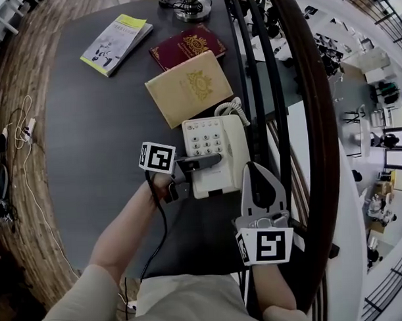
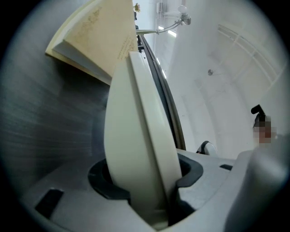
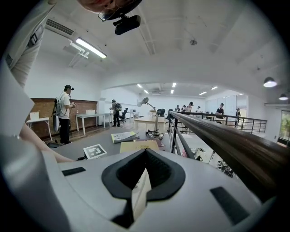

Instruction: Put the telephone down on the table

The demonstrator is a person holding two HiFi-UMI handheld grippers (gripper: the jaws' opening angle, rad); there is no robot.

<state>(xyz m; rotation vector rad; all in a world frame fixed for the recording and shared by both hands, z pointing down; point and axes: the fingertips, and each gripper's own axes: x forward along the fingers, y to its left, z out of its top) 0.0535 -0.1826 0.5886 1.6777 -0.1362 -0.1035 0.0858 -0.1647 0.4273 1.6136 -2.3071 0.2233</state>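
A cream push-button telephone [image 1: 210, 146] is low over the dark table [image 1: 101, 140], near its right edge. Whether it touches the tabletop I cannot tell. My left gripper [image 1: 207, 161] reaches in from the left and is shut on the telephone's front part. In the left gripper view the cream body [image 2: 136, 136] fills the space between the jaws. My right gripper [image 1: 252, 169] comes from below and closes on the telephone's right side. The right gripper view shows a thin cream edge [image 3: 140, 190] pinched between the dark pads. The coiled cord [image 1: 229, 109] lies behind the telephone.
A tan book [image 1: 188, 88] lies just behind the telephone, with a maroon book [image 1: 187, 46] and a green-and-white booklet [image 1: 114, 42] farther back. A lamp base [image 1: 192, 9] stands at the far edge. A dark railing [image 1: 305, 120] runs along the right. Cables [image 1: 25, 130] lie on the floor at left.
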